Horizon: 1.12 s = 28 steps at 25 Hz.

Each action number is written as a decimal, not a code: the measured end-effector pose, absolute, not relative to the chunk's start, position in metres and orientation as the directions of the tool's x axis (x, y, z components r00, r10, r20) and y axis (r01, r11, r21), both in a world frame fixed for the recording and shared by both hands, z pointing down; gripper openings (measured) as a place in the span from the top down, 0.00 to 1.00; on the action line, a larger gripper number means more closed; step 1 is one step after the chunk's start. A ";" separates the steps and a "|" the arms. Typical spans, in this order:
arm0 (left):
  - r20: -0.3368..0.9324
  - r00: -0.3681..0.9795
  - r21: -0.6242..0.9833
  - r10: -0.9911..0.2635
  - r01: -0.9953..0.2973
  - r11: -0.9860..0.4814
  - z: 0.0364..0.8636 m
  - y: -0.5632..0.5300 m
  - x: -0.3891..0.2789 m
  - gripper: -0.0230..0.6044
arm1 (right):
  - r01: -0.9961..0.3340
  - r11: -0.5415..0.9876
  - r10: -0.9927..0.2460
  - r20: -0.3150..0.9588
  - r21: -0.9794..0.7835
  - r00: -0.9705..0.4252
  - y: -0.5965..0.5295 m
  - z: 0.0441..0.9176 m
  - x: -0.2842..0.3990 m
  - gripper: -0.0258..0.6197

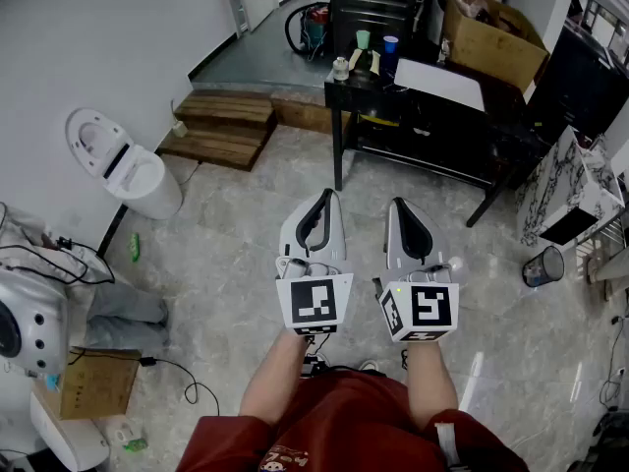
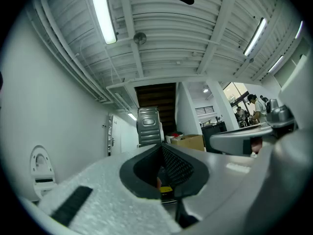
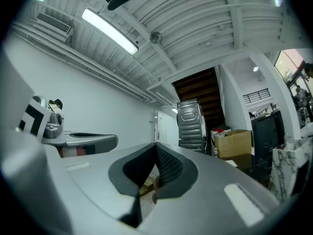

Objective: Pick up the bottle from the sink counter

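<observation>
We hold left gripper [image 1: 328, 197], right gripper [image 1: 397, 205] side by side, jaws closed, empty. Pale item [image 1: 340, 68] on black table [image 1: 350, 86] perhaps bottle; too small.

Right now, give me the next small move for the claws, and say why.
Probably a step forward toward the black table. The left claw and right claw are both shut and empty, held side by side in mid-air with nothing within reach. Small containers stand on that table; whether one is the bottle I cannot tell.
</observation>
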<state>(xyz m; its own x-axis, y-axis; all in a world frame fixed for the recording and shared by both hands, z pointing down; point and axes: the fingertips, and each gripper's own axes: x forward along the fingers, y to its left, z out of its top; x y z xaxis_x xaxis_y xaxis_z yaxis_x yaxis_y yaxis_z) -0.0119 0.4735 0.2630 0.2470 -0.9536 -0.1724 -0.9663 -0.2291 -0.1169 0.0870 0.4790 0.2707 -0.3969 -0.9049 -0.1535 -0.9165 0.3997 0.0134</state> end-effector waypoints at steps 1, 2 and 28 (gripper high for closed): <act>-0.176 0.247 -0.118 -0.953 -0.966 -0.229 0.263 0.473 -0.013 0.96 | -0.917 0.399 -0.905 -0.153 0.014 -0.397 0.478 0.272 0.086 0.96; -0.179 0.248 -0.119 -0.952 -0.966 -0.229 0.262 0.473 -0.015 0.96 | -0.917 0.399 -0.905 -0.153 0.015 -0.397 0.478 0.273 0.084 0.96; -0.168 0.268 -0.113 -0.948 -0.961 -0.252 0.272 0.449 -0.096 0.96 | -0.926 0.377 -0.913 -0.176 -0.021 -0.368 0.455 0.281 0.010 0.96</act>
